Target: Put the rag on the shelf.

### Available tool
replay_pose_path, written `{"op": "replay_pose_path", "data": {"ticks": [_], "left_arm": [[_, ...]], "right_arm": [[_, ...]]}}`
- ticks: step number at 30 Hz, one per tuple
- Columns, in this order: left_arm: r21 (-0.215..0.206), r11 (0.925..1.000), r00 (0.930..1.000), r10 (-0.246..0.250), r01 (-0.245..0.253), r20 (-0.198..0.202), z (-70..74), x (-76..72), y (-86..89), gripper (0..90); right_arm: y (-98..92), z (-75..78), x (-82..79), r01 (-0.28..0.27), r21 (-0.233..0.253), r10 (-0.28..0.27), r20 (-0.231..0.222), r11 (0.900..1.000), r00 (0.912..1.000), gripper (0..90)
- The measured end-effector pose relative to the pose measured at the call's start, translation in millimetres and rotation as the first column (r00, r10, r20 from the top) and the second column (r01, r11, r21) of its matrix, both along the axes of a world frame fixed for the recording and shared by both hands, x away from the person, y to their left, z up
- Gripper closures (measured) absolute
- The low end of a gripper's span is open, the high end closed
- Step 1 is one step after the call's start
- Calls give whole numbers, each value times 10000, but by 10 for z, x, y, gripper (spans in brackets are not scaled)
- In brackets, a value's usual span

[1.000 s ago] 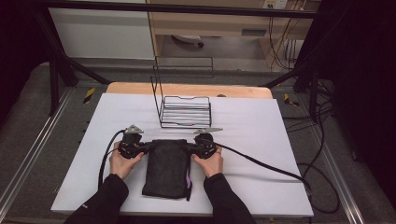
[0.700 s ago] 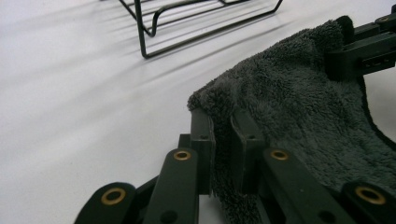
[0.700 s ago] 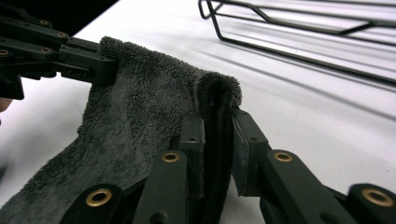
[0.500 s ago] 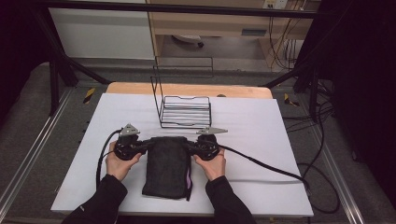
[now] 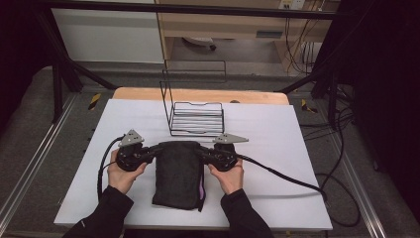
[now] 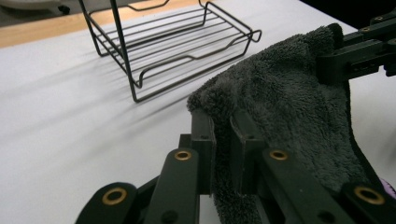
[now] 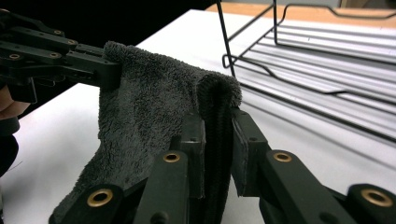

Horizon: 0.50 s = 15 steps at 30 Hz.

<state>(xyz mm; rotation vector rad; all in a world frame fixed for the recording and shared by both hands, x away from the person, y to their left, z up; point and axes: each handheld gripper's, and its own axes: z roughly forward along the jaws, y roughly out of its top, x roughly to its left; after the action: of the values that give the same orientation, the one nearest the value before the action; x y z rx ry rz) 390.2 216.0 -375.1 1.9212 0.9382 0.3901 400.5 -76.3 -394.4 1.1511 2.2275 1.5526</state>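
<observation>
Both grippers, left gripper and right gripper, clamped on far corners of dark towel; soft, floppy, probably light.

Both claws, left claw and right claw, are moving toward the person, away from the rack, dragging the towel's far edge and raising it off the tabletop.

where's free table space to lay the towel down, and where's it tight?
Bare white table lies right of the right claw, crossed only by its cable. Another bare patch sits between the left claw and the table's left edge. Tight: the strip between the dark grey towel and the wire rack, and the rack itself.
</observation>
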Motion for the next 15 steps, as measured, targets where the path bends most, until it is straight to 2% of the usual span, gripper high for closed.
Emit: {"op": "replay_pose_path", "data": {"ticks": [8, 15], "left_arm": [[-343, 9994, 9987, -71, 88, 501, 151, -87, 7, 815], [-528, 9984, 9962, -150, 196, 863, 262, -162, -9, 815]], "right_arm": [[-44, 147, -80, -3, 274, -12, 568, 9996, 9984, 778], [-85, 268, -154, -20, 331, -13, 1005, 9994, 9949, 781]]}}
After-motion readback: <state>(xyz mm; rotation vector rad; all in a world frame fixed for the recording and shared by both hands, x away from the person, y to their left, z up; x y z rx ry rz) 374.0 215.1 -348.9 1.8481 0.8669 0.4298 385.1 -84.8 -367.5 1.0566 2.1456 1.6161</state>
